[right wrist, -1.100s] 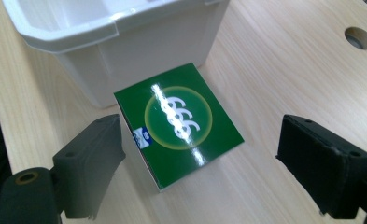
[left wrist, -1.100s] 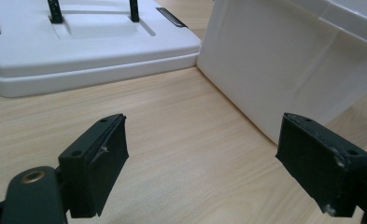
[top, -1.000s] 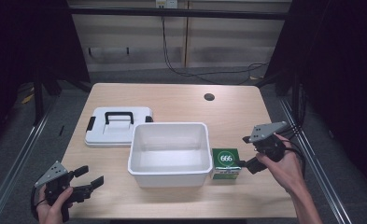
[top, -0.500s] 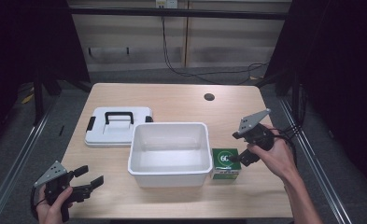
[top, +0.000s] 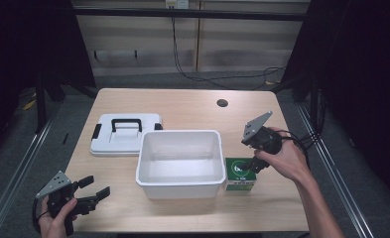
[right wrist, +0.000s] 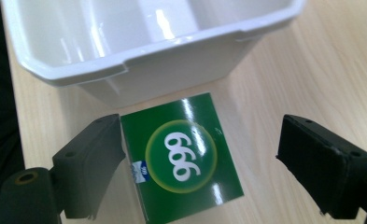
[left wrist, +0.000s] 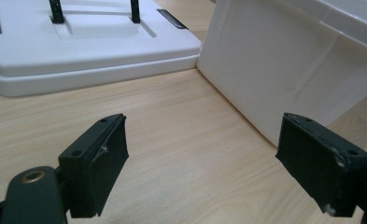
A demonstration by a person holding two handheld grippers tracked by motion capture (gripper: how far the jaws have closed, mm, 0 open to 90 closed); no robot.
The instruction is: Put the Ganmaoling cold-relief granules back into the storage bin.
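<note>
A green box marked 999 lies flat on the wooden table, right against the right wall of an empty white tub. My right gripper hovers just over the box, tilted down at it. In the right gripper view the jaws stand open with the green box under them. The left jaw is close to the box's edge, and the white tub lies beyond. My left gripper rests open at the table's front left corner. In the left gripper view my left gripper has only bare table between its jaws.
A white lid with a black handle lies flat behind and left of the tub, and the lid and tub wall are close ahead in the left gripper view. A small round hole marks the table's far side. Cables trail over the right edge.
My right gripper has moved left and down from the table's right side to just above the green box. The left gripper has stayed put.
</note>
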